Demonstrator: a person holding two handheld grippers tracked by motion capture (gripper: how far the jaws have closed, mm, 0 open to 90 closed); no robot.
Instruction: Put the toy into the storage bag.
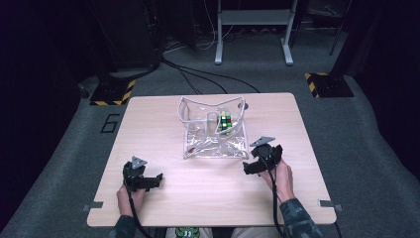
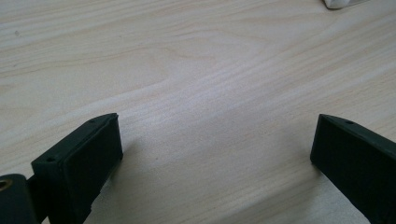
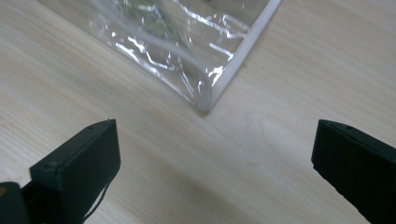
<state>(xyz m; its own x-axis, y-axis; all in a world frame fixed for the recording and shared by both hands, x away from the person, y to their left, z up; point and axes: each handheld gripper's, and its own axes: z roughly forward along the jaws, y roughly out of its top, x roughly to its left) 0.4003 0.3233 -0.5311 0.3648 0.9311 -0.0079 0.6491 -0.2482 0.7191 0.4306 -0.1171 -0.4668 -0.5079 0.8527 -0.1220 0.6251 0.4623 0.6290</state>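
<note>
1. Nearest the camera: my two hands at the near edge of the table, each holding a pair of tongs. Left gripper sits near-left, jaws spread wide over bare wood, nothing between them. Right gripper sits near-right, jaws likewise wide apart and empty.
2. Item in hand: clear plastic bag, mid-table toward the far side, mouth standing open and facing up. Its near-right corner lies just ahead of my right jaws, close but untouched.
3. Contents: one colour-tiled puzzle cube, resting inside the bag toward its far right. A small dark speck shows at the bag's near-left corner; too small for me to identify.
4. Progress, by my reckoning: cube is bagged, so loading looks done, or unloading not yet begun; I cannot tell which. No grip has been taken on bag or cube. Left to do: close the right tongs on that corner, left still well apart from the bag.
5. Surroundings: grey carpet, cables, a stand base beyond the far edge.
</note>
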